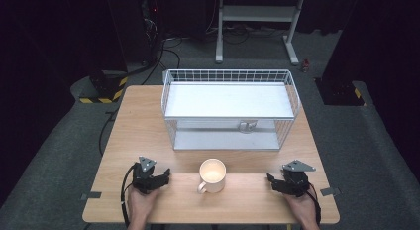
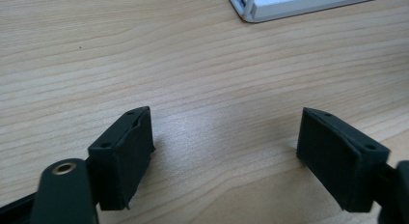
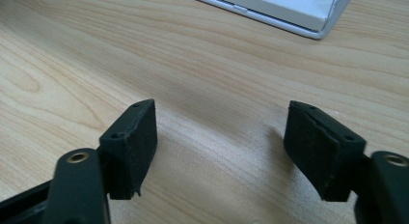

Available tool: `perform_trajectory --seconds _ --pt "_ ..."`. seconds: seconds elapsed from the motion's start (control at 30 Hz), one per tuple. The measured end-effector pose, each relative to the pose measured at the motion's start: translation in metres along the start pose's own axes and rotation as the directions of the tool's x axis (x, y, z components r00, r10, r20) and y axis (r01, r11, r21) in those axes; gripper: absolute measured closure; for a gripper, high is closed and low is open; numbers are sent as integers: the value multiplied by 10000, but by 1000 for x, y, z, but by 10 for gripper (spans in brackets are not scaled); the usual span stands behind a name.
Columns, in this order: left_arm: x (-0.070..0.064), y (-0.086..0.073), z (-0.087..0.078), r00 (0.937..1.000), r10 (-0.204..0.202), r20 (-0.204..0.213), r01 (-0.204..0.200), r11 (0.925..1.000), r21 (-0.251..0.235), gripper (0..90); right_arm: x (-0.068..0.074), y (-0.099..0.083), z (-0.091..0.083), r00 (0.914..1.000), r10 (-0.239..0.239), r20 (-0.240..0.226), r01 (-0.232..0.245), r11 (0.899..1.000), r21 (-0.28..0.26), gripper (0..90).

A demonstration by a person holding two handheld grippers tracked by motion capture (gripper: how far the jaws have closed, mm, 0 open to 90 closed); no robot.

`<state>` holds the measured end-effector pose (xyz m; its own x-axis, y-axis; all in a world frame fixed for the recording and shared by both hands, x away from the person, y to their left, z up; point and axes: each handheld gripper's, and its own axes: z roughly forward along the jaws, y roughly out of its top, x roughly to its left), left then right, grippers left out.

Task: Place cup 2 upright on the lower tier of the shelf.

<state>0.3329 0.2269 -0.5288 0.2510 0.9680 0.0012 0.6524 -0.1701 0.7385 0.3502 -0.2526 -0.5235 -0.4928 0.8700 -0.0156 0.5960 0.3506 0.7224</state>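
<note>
A white wire rack (image 1: 230,108) stands at the far middle of the desk (image 1: 138,136), a two-level frame of thin wire grid with flat white shelves. On its lower shelf, toward the right, sits a small pale object (image 1: 246,126) too blurred to identify. Around the desk lies grey carpet, with dark curtains and a white metal stand (image 1: 257,22) beyond it. Nothing lies between the rack and the near edge except the mug.

The mug (image 1: 213,175) stands upright near the front middle of the desk, between the two hands and apart from both. It is cream-white, round and plain, its open mouth lit warm inside, its handle turned toward the near-left.

The left claw (image 1: 166,174) rests low at the near left, held in a hand (image 1: 141,202), and points toward the mug. In the left gripper view its jaws stand wide apart (image 2: 224,147) with bare wood between them — nothing held. The right claw (image 1: 270,179) rests at the near right and points inward; in the right gripper view its jaws are likewise spread wide (image 3: 219,142) over bare desk.

The desk top is pale wood with fine straight grain. The jaw pads (image 2: 128,151) are matte black blocks, slightly frayed at the edges. A white corner of the rack's base appears at the top of both gripper views.
</note>
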Motion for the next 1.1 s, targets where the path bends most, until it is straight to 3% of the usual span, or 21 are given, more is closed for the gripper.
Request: perform_trajectory --seconds 0.2,0.3,0.43,0.67,1.1 --pt "-2 2 0 9998 139 137 -142 9996 249 155 -1 1 1 10000 67 45 -68 9999 81 220" --pt "-3 2 -2 9987 138 486 -147 9997 186 148 -1 1 2 9999 100 84 -101 9999 83 217" --pt "-9 2 -9 9950 372 925 -371 9993 -31 139 -1 1 2 9999 100 84 -100 9999 82 217" --pt "-18 0 -22 9847 630 1625 -643 9979 27 146 -1 1 2 9999 98 85 -99 9999 83 217" --pt "-37 -3 -37 9722 1215 2000 -1174 9926 -326 139 -1 2 2 9999 102 79 -103 9999 82 217"
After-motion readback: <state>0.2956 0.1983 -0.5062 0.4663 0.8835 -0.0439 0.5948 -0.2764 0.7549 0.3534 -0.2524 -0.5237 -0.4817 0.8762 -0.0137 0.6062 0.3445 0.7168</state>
